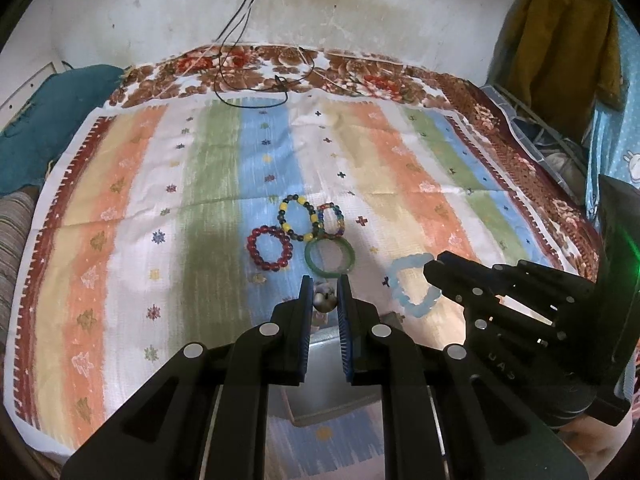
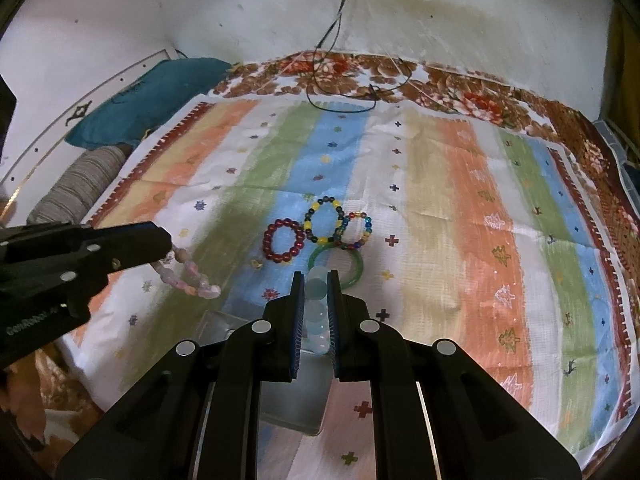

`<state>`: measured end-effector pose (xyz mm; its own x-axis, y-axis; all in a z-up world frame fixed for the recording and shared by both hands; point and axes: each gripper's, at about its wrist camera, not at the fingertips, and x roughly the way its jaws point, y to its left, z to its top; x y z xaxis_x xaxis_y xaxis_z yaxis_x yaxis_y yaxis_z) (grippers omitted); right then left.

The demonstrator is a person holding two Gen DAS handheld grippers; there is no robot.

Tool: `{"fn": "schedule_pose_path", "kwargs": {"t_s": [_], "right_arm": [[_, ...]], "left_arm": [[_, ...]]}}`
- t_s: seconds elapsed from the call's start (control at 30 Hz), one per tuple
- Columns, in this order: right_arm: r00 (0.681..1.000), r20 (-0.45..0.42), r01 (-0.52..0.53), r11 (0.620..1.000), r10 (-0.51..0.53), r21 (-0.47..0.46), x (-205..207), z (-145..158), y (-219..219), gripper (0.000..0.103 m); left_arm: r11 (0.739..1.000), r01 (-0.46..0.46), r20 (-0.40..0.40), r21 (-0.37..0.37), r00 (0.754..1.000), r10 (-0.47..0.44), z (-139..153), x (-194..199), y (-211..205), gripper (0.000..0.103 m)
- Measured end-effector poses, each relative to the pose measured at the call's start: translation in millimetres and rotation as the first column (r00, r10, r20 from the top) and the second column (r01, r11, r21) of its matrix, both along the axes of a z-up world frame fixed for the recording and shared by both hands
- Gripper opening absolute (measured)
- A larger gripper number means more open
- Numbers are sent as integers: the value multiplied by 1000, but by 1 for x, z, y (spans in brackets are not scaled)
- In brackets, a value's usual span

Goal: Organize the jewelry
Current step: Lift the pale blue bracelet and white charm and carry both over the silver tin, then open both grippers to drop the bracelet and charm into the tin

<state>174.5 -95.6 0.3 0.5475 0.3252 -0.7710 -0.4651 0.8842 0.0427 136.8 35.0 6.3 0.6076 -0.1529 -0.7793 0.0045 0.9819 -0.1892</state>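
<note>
While over grey tray (image 2: 296,400): L gripper (image 1: 325,294) clenched on pink bracelet (image 2: 188,276), R gripper (image 2: 316,292) clenched on pale-blue bracelet (image 1: 412,284), likely for drop-in; four bracelets left on cloth (image 1: 160,184).

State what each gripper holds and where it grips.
Left gripper pinches the pink bead bracelet at one end; right gripper clamps the pale blue bead bracelet on its side.

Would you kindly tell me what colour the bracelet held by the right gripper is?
Pale translucent blue: the bracelet shows best in the left wrist view, hanging from the right gripper.
</note>
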Motion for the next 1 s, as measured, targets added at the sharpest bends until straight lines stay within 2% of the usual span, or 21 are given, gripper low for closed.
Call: {"fn": "schedule_pose_path", "kwargs": {"t_s": [0.47,0.5,0.53,0.57,0.6,0.63,0.7,0.77,0.83,1.0], "right_arm": [[998,-36,-47,999,47,13,-24,-7,4,13],[999,-34,-42,999,42,16,-25,-7,3,14],[999,-28,-35,999,35,20,-24,-6,2,24],[999,-19,-28,999,28,23,-24,-4,0,38],[1000,-12,-21,999,21,25,-24,-3,-1,42],[1000,-8,-10,1000,10,25,-22,-2,-2,43],[1000,-10,7,1000,-7,18,-17,-4,-5,43],[999,-23,24,1000,-23,12,-12,-8,-7,47],[998,-45,41,999,-40,8,-4,-13,-9,51],[995,-72,75,997,-73,31,11,-20,-12,59]], "left_arm": [[999,-4,-6,-35,1000,4,-1,-27,-6,12],[999,-7,-14,-37,1000,6,-2,-28,-6,12],[999,-11,-18,-36,1000,10,-3,-29,-6,13],[999,-21,-22,-31,1000,20,-4,-29,-5,21],[999,-31,-23,-25,999,30,-4,-28,-4,28],[999,-43,-20,-18,999,43,-4,-27,-2,37],[998,-67,-19,4,998,67,-5,-25,2,40],[993,-101,-17,61,995,102,-8,-21,5,51],[988,-116,-15,105,993,119,-11,-16,8,55],[984,-133,-45,121,989,140,-20,-1,13,68]]}}
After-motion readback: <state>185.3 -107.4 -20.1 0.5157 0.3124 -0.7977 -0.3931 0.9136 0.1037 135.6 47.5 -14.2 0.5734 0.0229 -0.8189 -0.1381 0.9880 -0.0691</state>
